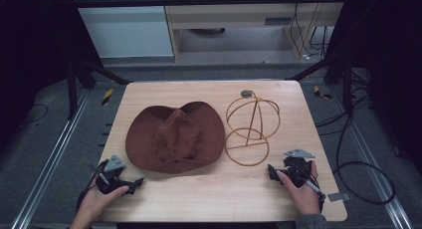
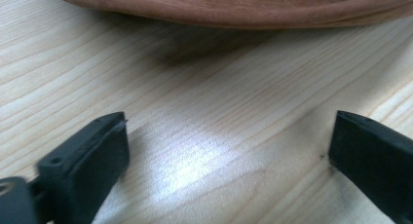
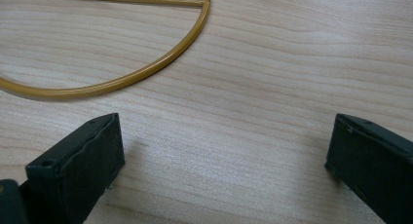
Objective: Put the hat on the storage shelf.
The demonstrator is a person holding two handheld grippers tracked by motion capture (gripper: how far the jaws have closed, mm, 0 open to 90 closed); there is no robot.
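Observation:
A brown wide-brimmed hat (image 1: 175, 136) lies crown up in the middle of the wooden table (image 1: 219, 194). To its right stands a gold wire hat stand (image 1: 251, 124) on a round base ring (image 3: 122, 78). My left gripper (image 1: 130, 185) rests on the table near the front left, just short of the hat brim (image 2: 234, 12). Its jaws are open with bare wood between them. My right gripper (image 1: 272, 172) rests at the front right, close to the stand's base ring, and its jaws are open on nothing too.
Black cables (image 1: 358, 164) trail over the floor to the right of the table. Metal rails (image 1: 47, 159) run along both sides. A shelf unit (image 1: 239, 20) stands beyond the far edge. Bare wood lies along the table's front between my two hands.

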